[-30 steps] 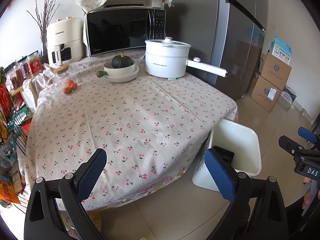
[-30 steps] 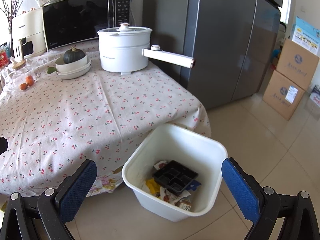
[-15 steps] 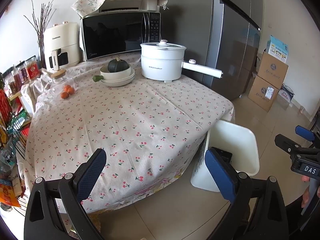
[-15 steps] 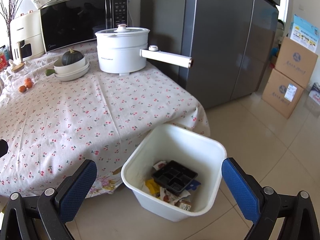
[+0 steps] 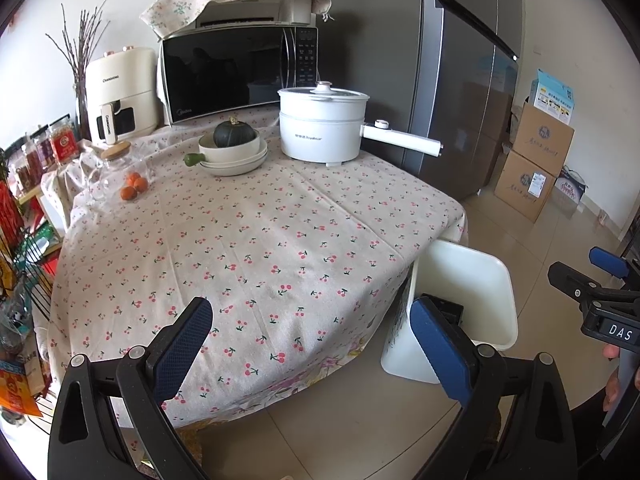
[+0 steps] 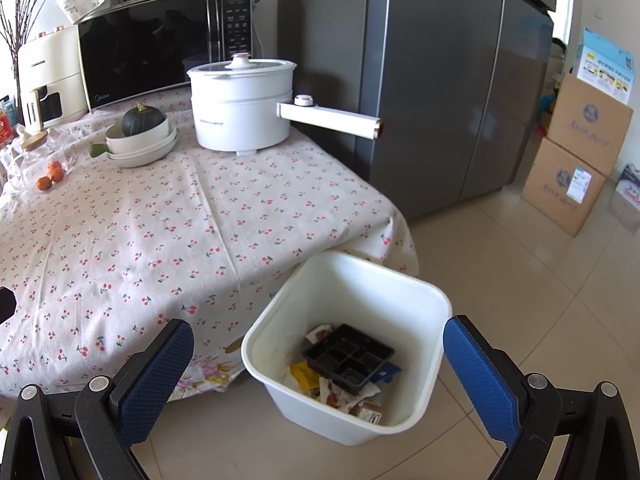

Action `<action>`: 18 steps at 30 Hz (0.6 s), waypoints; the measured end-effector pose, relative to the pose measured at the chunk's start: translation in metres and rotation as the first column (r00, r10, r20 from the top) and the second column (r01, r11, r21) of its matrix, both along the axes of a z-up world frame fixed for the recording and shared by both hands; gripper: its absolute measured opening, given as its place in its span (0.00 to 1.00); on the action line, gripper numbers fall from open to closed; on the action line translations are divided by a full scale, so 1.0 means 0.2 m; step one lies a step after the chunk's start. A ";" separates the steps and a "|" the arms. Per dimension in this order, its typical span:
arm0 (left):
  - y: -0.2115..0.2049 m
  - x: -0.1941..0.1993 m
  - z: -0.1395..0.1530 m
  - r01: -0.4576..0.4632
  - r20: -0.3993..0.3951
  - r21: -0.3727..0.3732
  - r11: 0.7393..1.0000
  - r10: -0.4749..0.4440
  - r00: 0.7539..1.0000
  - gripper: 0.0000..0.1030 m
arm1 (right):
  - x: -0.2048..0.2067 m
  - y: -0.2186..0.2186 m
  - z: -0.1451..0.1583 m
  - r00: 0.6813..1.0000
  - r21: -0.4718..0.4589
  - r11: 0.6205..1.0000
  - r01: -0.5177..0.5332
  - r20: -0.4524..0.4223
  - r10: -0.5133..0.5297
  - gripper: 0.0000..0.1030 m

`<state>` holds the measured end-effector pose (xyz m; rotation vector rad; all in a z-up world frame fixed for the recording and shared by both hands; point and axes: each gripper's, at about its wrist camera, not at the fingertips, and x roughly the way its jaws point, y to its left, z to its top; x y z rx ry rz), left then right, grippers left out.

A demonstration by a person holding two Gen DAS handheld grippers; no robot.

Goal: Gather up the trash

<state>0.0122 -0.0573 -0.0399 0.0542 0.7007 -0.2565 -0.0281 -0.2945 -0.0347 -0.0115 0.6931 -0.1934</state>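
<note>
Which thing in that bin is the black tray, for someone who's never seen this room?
Find the cherry-print table; on the floor at its corner stands a white bin. Inside, on top of the paper scraps, lies the black tray, the only dark item, moulded into small square compartments.

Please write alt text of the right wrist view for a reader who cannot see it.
A white plastic trash bin stands on the tiled floor beside a table with a cherry-print cloth, holding a black compartment tray on paper scraps. The open right gripper hovers above it, empty.
</note>
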 end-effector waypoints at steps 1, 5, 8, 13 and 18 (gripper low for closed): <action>0.00 0.00 0.00 0.000 0.000 0.000 1.000 0.000 1.000 0.97 | 0.00 0.00 0.00 1.000 0.001 1.000 0.000 0.003 0.000 0.99; -0.01 -0.01 0.00 0.005 0.001 -0.004 1.000 -0.005 1.000 0.97 | -0.01 -0.01 0.01 1.000 0.002 1.000 0.005 0.015 -0.005 0.99; -0.01 -0.01 0.00 0.007 0.005 -0.002 1.000 -0.007 1.000 0.98 | -0.01 -0.02 0.02 1.000 0.006 1.000 0.008 0.020 -0.008 0.99; -0.01 -0.01 0.00 0.011 0.001 -0.005 1.000 -0.011 1.000 0.98 | -0.02 -0.02 0.02 1.000 0.005 1.000 0.005 0.023 -0.005 0.99; 0.00 -0.01 0.01 0.010 -0.001 -0.011 1.000 -0.010 1.000 0.98 | -0.01 -0.02 0.03 1.000 0.000 1.000 -0.001 0.026 0.001 0.99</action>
